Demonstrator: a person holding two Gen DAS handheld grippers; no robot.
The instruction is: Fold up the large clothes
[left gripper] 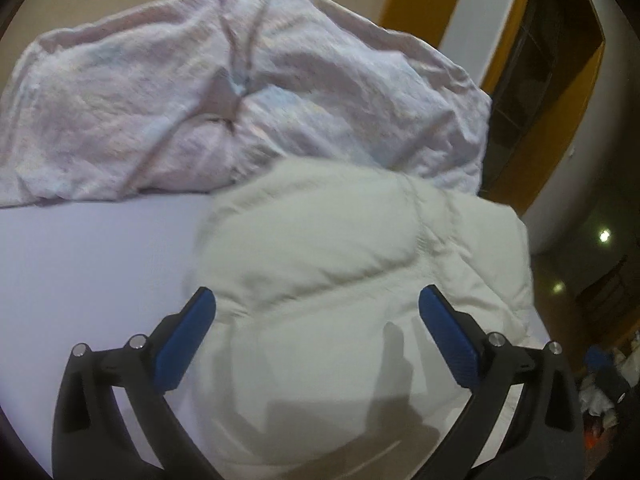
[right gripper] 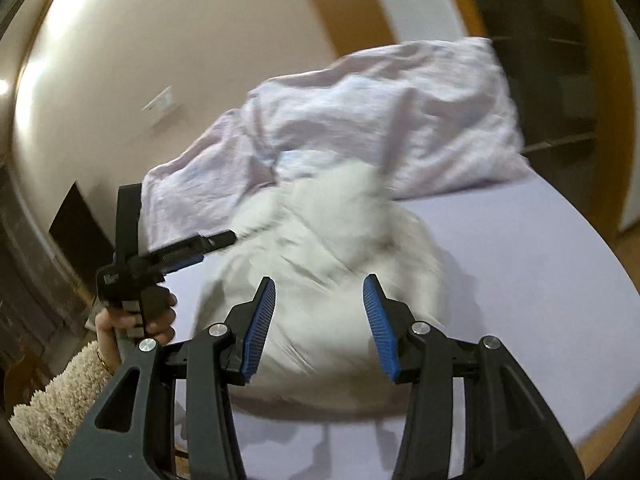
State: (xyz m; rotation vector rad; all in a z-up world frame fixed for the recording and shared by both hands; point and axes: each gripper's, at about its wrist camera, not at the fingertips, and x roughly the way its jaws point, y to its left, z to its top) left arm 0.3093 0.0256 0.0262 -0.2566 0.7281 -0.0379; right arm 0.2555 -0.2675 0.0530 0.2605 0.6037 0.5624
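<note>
Left tool and right tool, both spread wide, poised over white puffy jacket; no legible writing.

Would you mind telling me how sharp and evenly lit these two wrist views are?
Left wrist view: the white puffy garment is softly blurred, with gripper shadows across its near part; the pinkish blanket behind is sharper. Right wrist view: heavier motion blur smears the white puffy garment and blanket edges, and strong glare washes out the wall at upper left. Both views show fisheye bending at the rim.
</note>
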